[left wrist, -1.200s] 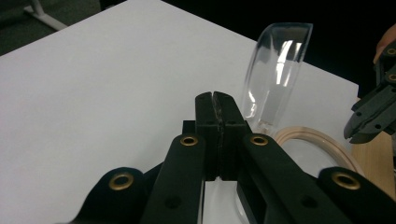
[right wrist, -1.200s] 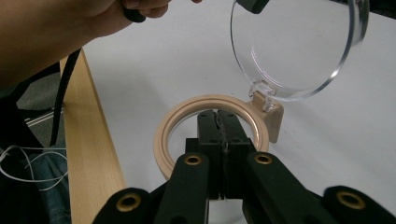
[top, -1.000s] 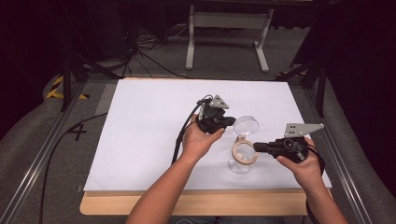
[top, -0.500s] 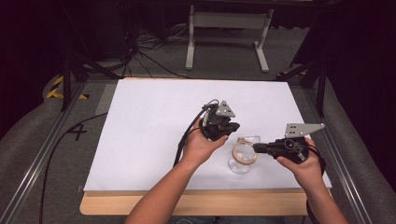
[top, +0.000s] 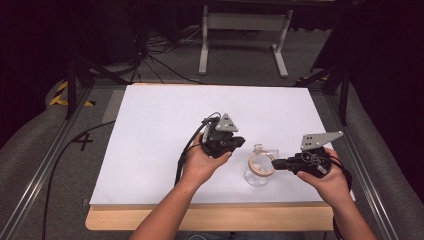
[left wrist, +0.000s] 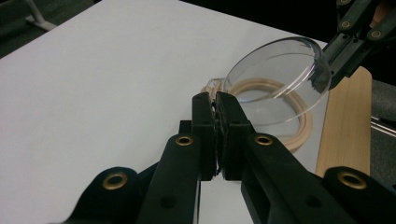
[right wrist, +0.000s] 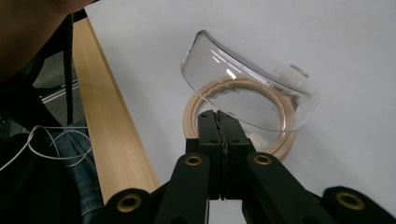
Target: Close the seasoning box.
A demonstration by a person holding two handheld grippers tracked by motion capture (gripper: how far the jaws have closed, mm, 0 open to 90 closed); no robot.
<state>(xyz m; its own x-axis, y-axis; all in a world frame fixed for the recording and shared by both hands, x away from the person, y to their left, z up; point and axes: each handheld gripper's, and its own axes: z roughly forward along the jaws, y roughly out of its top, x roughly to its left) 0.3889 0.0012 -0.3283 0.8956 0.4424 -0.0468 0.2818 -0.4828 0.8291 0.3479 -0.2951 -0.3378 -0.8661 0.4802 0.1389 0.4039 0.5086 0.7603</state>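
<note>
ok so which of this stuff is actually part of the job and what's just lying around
In the job: glass jar, its clear lid, tan seal ring, right gripper shut on the jar.
Just lying about: metal stand, floor cables, striped tape.

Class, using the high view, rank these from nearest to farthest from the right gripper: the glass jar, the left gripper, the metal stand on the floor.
1. glass jar, at the right gripper's tips.
2. left gripper, mid-table, left of the jar.
3. metal stand, on the floor beyond the table's far edge.
</note>
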